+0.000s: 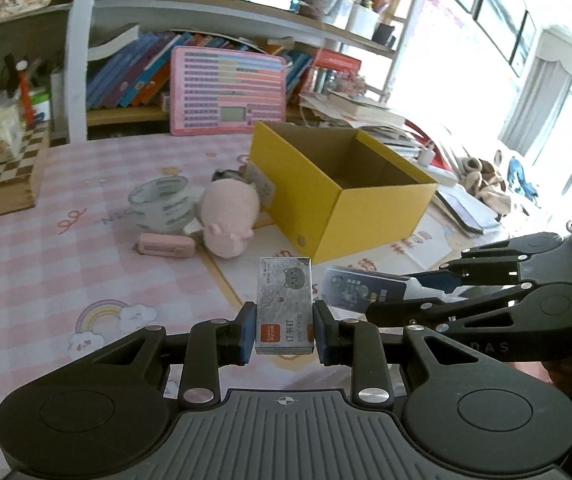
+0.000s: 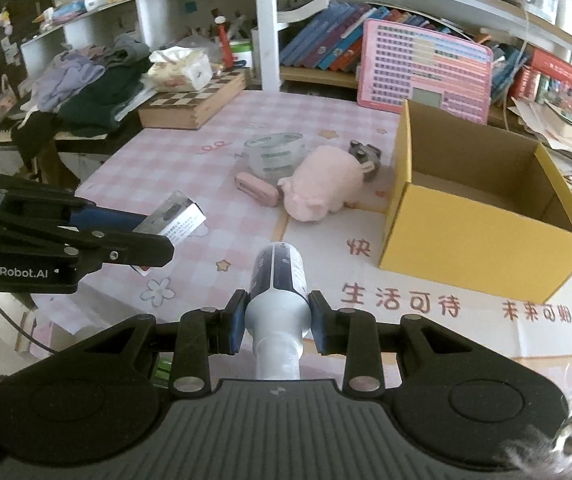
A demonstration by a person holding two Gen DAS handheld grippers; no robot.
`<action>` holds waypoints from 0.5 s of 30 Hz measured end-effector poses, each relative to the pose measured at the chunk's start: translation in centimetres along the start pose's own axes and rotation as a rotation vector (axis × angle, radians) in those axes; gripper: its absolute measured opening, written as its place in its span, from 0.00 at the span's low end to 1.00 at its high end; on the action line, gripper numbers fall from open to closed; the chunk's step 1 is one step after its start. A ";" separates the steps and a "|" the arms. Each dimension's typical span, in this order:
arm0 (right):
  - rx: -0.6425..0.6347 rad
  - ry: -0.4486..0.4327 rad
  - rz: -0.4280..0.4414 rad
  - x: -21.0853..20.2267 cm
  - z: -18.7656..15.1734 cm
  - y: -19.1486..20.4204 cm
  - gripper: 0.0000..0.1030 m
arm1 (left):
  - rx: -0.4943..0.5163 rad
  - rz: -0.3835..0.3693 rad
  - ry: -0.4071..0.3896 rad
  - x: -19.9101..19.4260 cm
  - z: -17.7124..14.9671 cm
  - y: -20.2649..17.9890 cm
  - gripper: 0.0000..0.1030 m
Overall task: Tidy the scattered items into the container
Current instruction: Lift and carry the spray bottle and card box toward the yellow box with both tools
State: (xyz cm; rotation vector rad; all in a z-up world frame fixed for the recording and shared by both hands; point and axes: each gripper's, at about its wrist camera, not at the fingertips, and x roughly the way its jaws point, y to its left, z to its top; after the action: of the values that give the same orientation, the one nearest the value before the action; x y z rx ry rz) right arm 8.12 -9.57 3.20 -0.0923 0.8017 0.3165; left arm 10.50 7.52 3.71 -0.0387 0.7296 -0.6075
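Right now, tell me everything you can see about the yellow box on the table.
The yellow box is an open-topped cardboard carton, yellow outside and plain brown inside, rectangular, with no lid or flaps showing. It stands upright on the pink checked table cover, in front of the pink chart board. Its visible interior looks empty, though the near walls hide part of the floor. A small round mark shows low on one side in the left wrist view. The pink plush toy lies beside it. Neither gripper touches it.

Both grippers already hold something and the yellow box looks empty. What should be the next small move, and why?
Probably carry both loads forward over the open yellow cardboard box. The left gripper is shut on the staple box and the right gripper on the white bottle. Both are short of the box, so releasing now would miss it.
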 end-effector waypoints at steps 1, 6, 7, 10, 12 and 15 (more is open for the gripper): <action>0.006 -0.001 -0.004 -0.1 -0.1 -0.1 0.29 | 0.009 -0.009 0.002 0.1 0.0 -0.2 0.27; 0.038 -0.004 -0.031 -0.7 -0.8 -0.8 0.29 | 0.033 -0.035 0.010 0.7 0.2 -1.0 0.27; 0.043 -0.005 -0.036 -0.8 -1.0 -1.0 0.29 | 0.038 -0.041 0.010 0.8 0.3 -1.1 0.27; 0.061 -0.007 -0.054 -1.1 -1.4 -1.7 0.29 | 0.055 -0.061 0.012 1.4 0.6 -1.8 0.27; 0.073 -0.005 -0.066 -1.3 -1.6 -2.2 0.29 | 0.065 -0.075 0.016 1.9 0.7 -2.3 0.27; 0.096 -0.003 -0.084 -1.6 -2.1 -3.2 0.29 | 0.084 -0.098 0.026 2.8 1.1 -3.2 0.27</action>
State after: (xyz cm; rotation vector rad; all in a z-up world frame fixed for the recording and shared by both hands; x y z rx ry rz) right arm 6.67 -13.43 2.81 -0.0355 0.8061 0.1982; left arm 11.25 3.23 3.60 0.0115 0.7299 -0.7331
